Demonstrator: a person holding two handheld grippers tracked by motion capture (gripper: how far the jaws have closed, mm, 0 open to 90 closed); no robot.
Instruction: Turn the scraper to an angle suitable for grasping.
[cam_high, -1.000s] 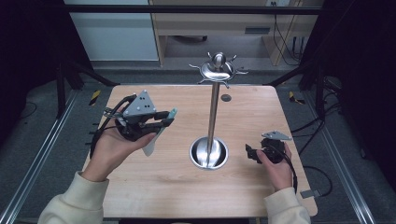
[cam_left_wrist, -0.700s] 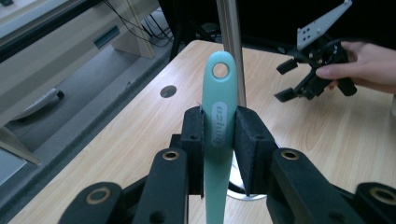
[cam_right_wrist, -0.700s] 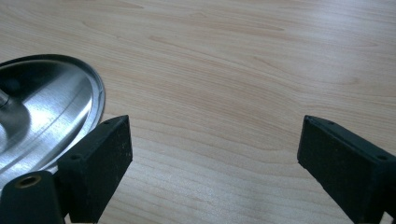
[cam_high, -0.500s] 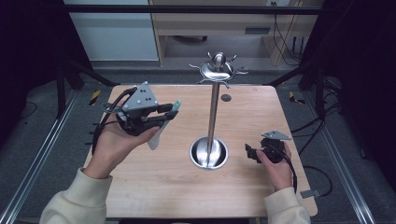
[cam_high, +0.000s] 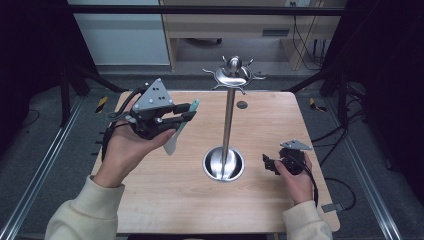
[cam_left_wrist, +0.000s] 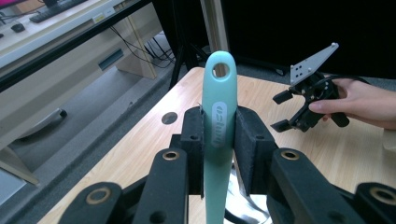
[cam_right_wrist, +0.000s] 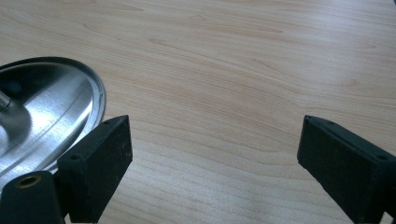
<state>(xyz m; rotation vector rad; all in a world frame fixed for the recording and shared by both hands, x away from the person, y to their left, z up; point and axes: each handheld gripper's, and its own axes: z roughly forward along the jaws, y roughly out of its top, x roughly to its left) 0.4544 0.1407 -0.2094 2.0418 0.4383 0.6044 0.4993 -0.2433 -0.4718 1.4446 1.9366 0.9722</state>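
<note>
left gripper (cam_high: 186, 111) jaws clamp the teal utensil (cam_left_wrist: 219, 126) mid-handle, held above the bench (cam_high: 190, 200). hang-hole must catch a hook on the stand (cam_high: 229, 120); thin grip could pivot & miss. right gripper (cam_high: 266, 164) jaws open, idle nr base.

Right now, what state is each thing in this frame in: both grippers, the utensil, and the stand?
Left gripper: shut on the utensil, raised above the table.
Teal-handled utensil: clamped by its handle, hanging hole free beyond the jaws, off the table.
Right gripper: open, nothing between the jaws, low beside the stand's base.
Metal stand: upright on the wooden table, hooks bare.
</note>
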